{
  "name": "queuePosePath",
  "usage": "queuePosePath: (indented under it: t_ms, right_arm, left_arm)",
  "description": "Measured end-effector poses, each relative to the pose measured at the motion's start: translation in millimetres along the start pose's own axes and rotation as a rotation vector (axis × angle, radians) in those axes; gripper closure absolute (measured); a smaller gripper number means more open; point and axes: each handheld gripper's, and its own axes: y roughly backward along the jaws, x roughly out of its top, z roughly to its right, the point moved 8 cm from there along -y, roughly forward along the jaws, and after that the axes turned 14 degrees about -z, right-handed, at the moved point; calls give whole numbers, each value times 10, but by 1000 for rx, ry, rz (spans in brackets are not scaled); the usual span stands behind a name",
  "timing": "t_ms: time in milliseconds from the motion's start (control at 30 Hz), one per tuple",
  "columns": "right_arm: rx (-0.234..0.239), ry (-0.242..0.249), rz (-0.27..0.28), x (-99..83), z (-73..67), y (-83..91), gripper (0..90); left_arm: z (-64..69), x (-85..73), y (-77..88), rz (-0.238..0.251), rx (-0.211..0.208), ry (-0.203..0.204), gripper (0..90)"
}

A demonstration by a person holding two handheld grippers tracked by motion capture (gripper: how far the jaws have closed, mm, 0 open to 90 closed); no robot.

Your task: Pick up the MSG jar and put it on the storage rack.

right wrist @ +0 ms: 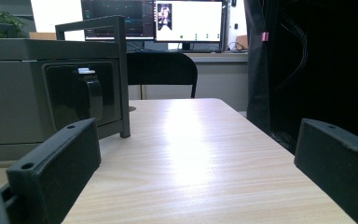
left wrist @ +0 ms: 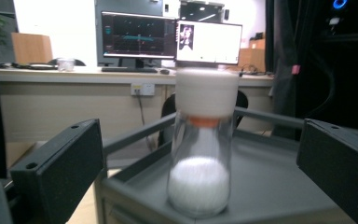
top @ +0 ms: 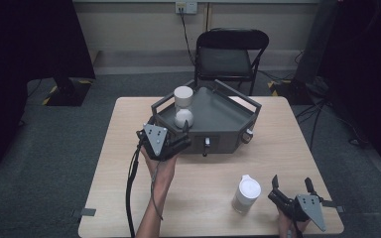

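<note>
This is a lab or office workroom: lit computer monitors (left wrist: 170, 39) on a long desk (left wrist: 88, 74) across the upper frame, grey carpet (top: 54, 148), a folding chair (top: 230, 54) and a wall socket (top: 186, 7) at top centre.

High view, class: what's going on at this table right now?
A person holds a claw in each hand. The left claw is open at the grey tray, its jaws either side of a clear jar with a white lid that stands upright on the tray's near left corner, not yet squeezed. The right claw is open near the table's front right, beside a second white-lidded jar standing on the table, apart from it.
</note>
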Motion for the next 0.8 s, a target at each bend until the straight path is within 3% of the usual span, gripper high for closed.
queuePosePath:
  t_ms: [133,333,500,800]
  right_arm:
    - [0,0,0,0,0,0,0]
    - [-1,0,0,0,-1,0,0]
    - [-1,0,0,0,-1,0,0]
    - [-2,-1,0,0,-1,0,0]
  left_arm:
    - [8,-90,77,7,7,-4,1]
    - [28,-291,264,15,12,32,1]
    - [60,-445,359,1,28,16,0]
    - [58,-636,505,-22,35,40,3]
